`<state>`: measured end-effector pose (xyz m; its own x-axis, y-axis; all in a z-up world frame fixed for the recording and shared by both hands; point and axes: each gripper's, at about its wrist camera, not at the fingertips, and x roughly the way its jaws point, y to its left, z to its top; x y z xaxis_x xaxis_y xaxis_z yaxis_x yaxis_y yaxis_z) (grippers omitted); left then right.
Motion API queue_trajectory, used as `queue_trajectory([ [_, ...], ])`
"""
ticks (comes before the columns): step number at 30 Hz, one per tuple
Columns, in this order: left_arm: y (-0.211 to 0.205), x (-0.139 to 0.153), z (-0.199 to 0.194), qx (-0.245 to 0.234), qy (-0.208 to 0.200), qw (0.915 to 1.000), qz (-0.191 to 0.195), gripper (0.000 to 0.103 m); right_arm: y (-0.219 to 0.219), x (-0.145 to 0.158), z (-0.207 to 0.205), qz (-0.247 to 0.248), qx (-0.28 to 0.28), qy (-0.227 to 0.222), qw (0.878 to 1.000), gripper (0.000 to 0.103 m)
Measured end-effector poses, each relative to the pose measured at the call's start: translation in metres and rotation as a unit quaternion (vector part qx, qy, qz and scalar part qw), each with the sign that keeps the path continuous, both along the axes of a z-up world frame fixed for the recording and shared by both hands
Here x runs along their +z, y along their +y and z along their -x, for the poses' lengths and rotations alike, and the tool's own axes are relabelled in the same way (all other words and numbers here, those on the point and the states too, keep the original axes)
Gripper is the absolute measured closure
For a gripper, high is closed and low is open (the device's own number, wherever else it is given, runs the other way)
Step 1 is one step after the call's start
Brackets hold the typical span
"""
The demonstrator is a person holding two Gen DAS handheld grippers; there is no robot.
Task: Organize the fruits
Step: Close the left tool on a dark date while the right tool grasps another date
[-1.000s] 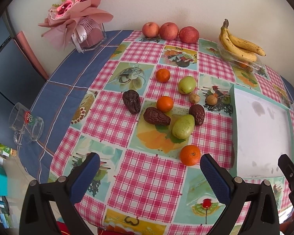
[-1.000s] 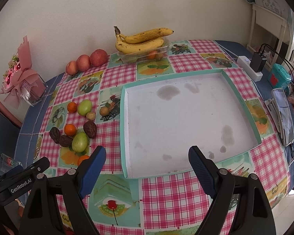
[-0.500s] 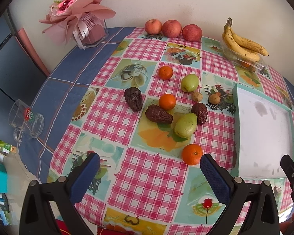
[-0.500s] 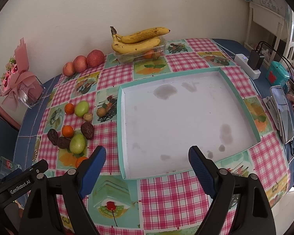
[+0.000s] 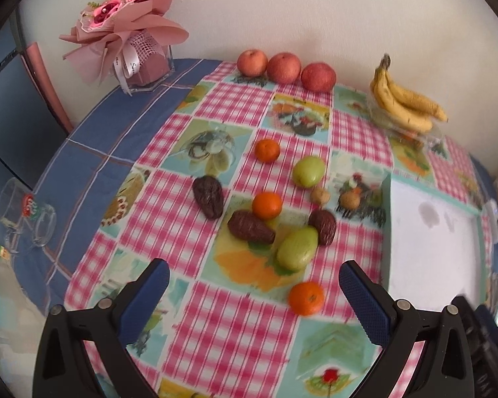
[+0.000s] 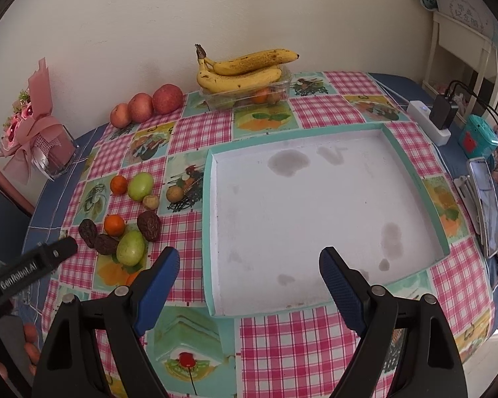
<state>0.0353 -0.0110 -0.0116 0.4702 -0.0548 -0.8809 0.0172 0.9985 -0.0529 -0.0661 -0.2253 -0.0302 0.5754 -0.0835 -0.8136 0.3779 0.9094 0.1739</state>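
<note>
Loose fruit lies on the checked tablecloth: oranges (image 5: 306, 298) (image 5: 266, 204) (image 5: 267, 150), green fruits (image 5: 297, 248) (image 5: 308, 171), dark wrinkled fruits (image 5: 251, 227) (image 5: 209, 196) (image 5: 323, 226) and two small brown ones (image 5: 350, 200). My left gripper (image 5: 254, 287) hangs open over the table's near edge, just short of the nearest orange. The same cluster (image 6: 130, 247) shows at the left in the right wrist view. A shallow white tray with a teal rim (image 6: 209, 232) lies empty to its right. My right gripper (image 6: 249, 270) is open above the tray's near edge, holding nothing.
Three red apples (image 5: 285, 67) and a banana bunch (image 5: 405, 106) on a clear box sit by the back wall. A pink bouquet (image 5: 129, 39) stands back left, a glass mug (image 5: 26, 212) at the left edge. A power strip (image 6: 428, 121) and phone (image 6: 486, 209) lie right of the tray.
The left gripper has moved forward and closer to the fruit cluster; the fruit looks larger and nearer its fingers. The right gripper has shifted slightly left. Both stay open.
</note>
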Motion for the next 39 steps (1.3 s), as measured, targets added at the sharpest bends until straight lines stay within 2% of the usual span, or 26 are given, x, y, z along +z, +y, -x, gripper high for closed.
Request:
queue_trajectory([
  [3, 0.004, 0.001, -0.008, 0.006, -0.022, 0.9995, 0.023, 0.0, 0.003, -0.003, -0.011, 0.01, 0.008, -0.004, 1.0, 0.016],
  [9, 0.016, 0.006, -0.025, 0.029, -0.063, 0.9972, 0.027, 0.0, 0.02, -0.01, -0.034, 0.056, 0.029, 0.009, 0.998, 0.016],
  [15, 0.026, 0.019, -0.038, 0.022, -0.093, 0.9945, 0.041, 0.0, 0.03, -0.013, -0.052, -0.007, 0.05, -0.007, 0.999, 0.016],
  [20, 0.04, 0.025, -0.052, 0.03, -0.1, 0.9933, 0.051, 0.0, 0.048, -0.002, -0.067, -0.018, 0.077, -0.038, 0.996, 0.016],
  [24, 0.051, 0.027, -0.064, 0.032, -0.096, 0.9925, 0.068, 0.0, 0.061, 0.005, -0.086, -0.024, 0.102, -0.049, 0.993, 0.016],
  [33, 0.079, 0.009, -0.102, 0.061, -0.047, 0.9907, 0.112, 0.002, 0.078, 0.001, -0.126, -0.049, 0.129, -0.034, 0.99, 0.017],
  [39, 0.077, -0.018, -0.119, 0.055, 0.001, 0.9911, 0.121, 0.012, 0.083, -0.013, -0.145, -0.064, 0.139, -0.014, 0.988, 0.029],
])
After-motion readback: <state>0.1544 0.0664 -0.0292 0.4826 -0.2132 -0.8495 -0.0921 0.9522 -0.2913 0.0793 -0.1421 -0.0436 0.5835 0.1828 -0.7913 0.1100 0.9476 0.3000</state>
